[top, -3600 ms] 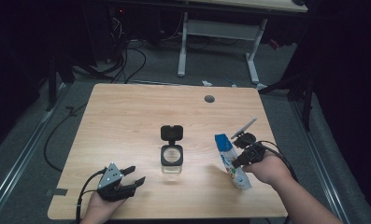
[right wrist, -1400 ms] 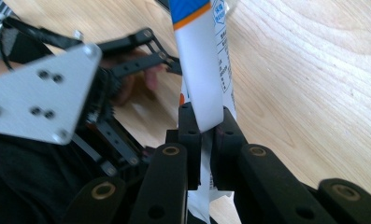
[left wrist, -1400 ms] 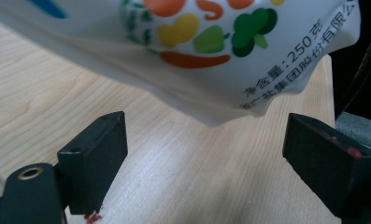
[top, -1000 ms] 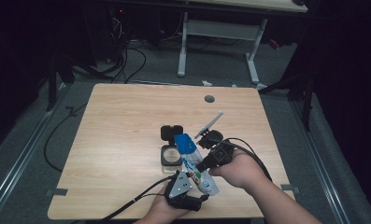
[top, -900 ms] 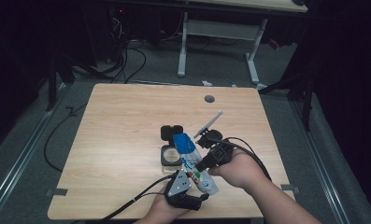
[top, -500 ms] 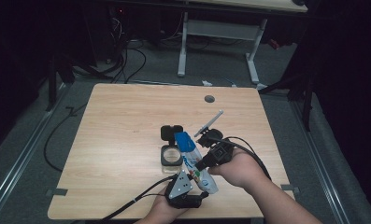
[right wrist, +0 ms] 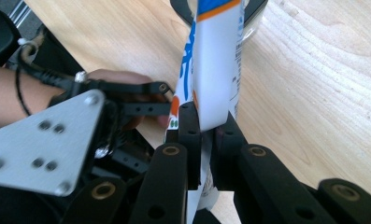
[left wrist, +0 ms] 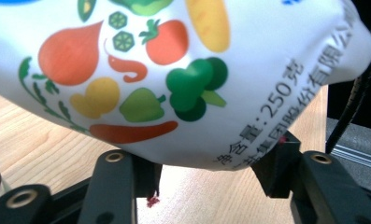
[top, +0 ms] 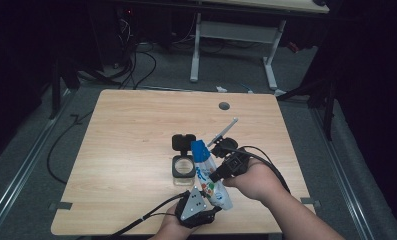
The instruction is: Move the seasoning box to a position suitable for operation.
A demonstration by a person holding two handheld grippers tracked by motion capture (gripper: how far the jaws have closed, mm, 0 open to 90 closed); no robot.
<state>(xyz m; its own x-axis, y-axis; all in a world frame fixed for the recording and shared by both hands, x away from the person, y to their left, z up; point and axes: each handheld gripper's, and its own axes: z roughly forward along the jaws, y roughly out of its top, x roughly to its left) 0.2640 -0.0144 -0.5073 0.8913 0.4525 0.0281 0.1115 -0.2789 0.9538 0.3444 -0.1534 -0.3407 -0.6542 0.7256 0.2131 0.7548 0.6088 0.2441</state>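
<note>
left gripper (top: 202, 202): near desk's front edge, jaws just closing, pads pressing | right gripper (right wrist: 206, 126): beside it, clamped, forearm from front-right corner

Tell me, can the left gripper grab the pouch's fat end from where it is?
Probably yes. The left gripper has just been closing, and the pouch bulges right between its jaws, with nothing else in the gap.

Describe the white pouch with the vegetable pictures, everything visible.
The pouch is a soft white plastic bag with a blue top end, printed with colourful vegetables and Chinese text. It is held above the table, tilted, blue end toward the small open black container. The right tool pinches it flat; the left tool has just been closing around its bulging lower end, pads touching.
</note>
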